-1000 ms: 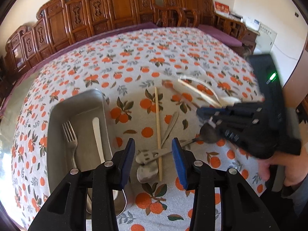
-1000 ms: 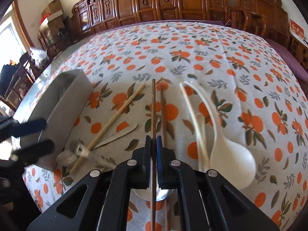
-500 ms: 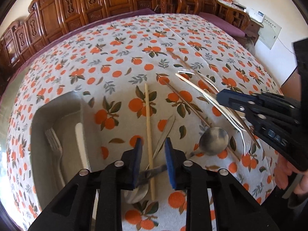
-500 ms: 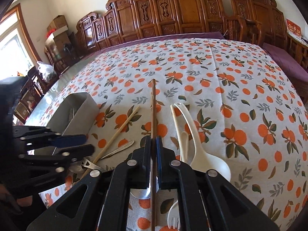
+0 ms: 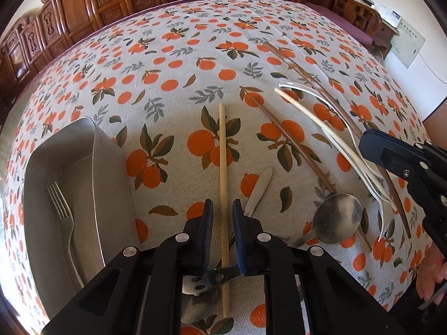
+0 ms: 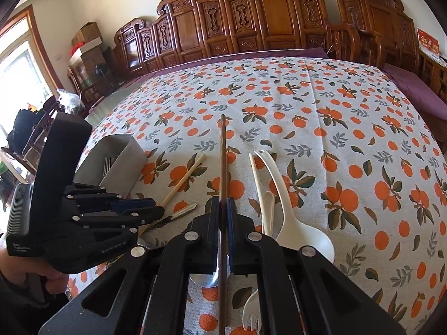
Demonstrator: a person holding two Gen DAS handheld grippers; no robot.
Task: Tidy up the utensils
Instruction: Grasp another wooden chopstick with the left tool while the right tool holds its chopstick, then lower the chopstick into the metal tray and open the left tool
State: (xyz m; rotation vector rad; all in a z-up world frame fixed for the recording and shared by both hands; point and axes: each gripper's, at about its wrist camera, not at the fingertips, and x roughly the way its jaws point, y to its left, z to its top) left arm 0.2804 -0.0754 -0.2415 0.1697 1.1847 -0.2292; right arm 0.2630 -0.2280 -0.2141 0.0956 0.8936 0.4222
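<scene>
step: picking loose utensils off the tablecloth (image 5: pixel 173 64) for the metal tray (image 5: pixel 111 184); left side mid-pickup, right side already carrying
left gripper (image 5: pixel 222 234): jaws closing around the pale chopstick (image 5: pixel 222 167); stick sits between the pads, small gaps either side, not pinched yet
right gripper (image 6: pixel 222 223): clamped tight on the dark chopstick (image 6: pixel 222 150), which is lifted and points away over the table
tray: left of the pile, holds a fork (image 5: pixel 62 212); other contents hidden
loose items: butter knife (image 5: pixel 258 189), metal spoon (image 5: pixel 335 217), second dark chopstick (image 5: pixel 293 145), white spoon (image 6: pixel 293 217), white fork (image 6: pixel 251 312); another spoon under the left gripper
next: finish the squeeze, check the stick is caught alone and not the knife handle crossing under it, lift, swing left to tray
risk: thin round stick may roll out
</scene>
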